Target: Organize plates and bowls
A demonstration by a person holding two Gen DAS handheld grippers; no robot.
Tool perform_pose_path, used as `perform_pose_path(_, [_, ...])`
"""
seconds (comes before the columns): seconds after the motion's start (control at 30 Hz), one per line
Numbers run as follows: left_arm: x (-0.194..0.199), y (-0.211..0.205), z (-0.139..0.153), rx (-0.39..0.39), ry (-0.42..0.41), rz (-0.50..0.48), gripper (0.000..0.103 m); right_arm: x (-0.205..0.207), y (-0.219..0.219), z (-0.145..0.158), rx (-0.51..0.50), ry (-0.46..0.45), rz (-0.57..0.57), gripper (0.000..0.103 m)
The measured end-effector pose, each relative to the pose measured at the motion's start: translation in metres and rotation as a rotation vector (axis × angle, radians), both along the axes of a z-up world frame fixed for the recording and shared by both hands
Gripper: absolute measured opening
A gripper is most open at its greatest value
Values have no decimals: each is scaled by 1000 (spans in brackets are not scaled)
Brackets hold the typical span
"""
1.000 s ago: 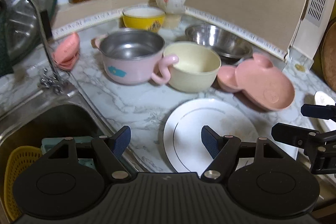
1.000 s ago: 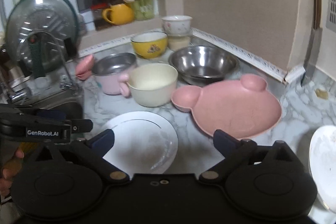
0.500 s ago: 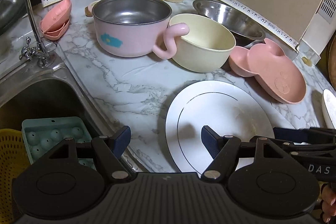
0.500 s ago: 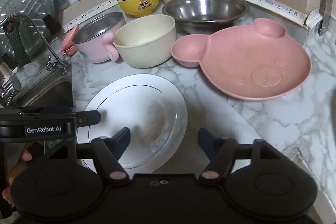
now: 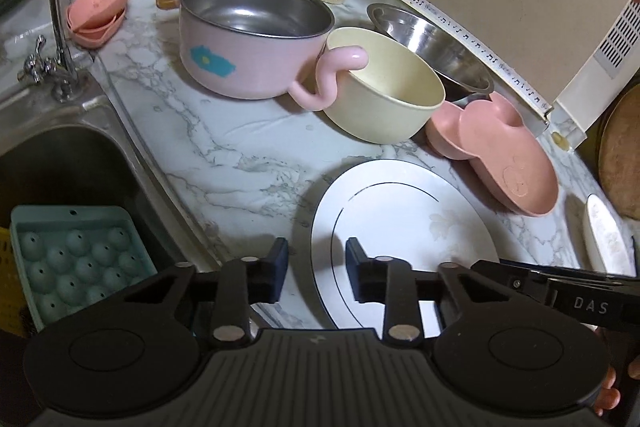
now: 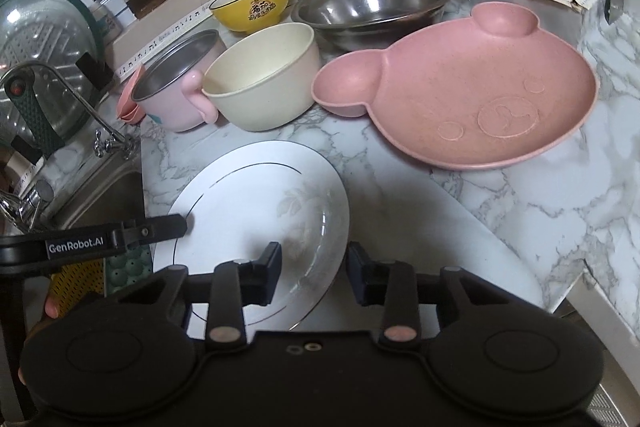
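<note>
While both grippers come at it from opposite sides, the white plate lies flat on the marble worktop, just in front of the cream bowl and the pink bear-shaped plate. The left gripper is closing, fingers narrow, with the plate's left rim between them. The right gripper is closing too, fingers narrow astride the plate's right rim; neither pair visibly presses it.

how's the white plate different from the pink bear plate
The white plate is round and plain with a thin dark ring; the pink bear plate is bear-shaped with two ear cups and an embossed face. The white plate lies nearer the sink, the pink bear plate nearer the wall. Both lie flat and empty on the marble counter.
</note>
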State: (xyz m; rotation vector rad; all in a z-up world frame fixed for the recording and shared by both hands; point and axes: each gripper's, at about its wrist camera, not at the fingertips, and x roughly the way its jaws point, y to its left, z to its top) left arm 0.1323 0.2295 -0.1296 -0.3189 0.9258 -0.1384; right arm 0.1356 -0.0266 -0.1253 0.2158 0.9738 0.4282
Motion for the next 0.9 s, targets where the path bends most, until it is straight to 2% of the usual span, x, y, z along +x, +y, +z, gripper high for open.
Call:
perform_pose_path(0.07, [0,1,-1,-23,13,7,21,1,-3,-1,11,7,-13,30])
perform_pose_path(0.3, [-3,-1,-1,-26,15,15,15,3,-7,-3,6,11,-47,14])
perform_pose_path(0.67, [-10,-11,8,-22,3,17,14,-6,-16,1,15,0,-55,12])
perform_pose_path(0.9, [-12,-30,24,-20,-18,2,14,-13,-33,18,34,-25,-77,11])
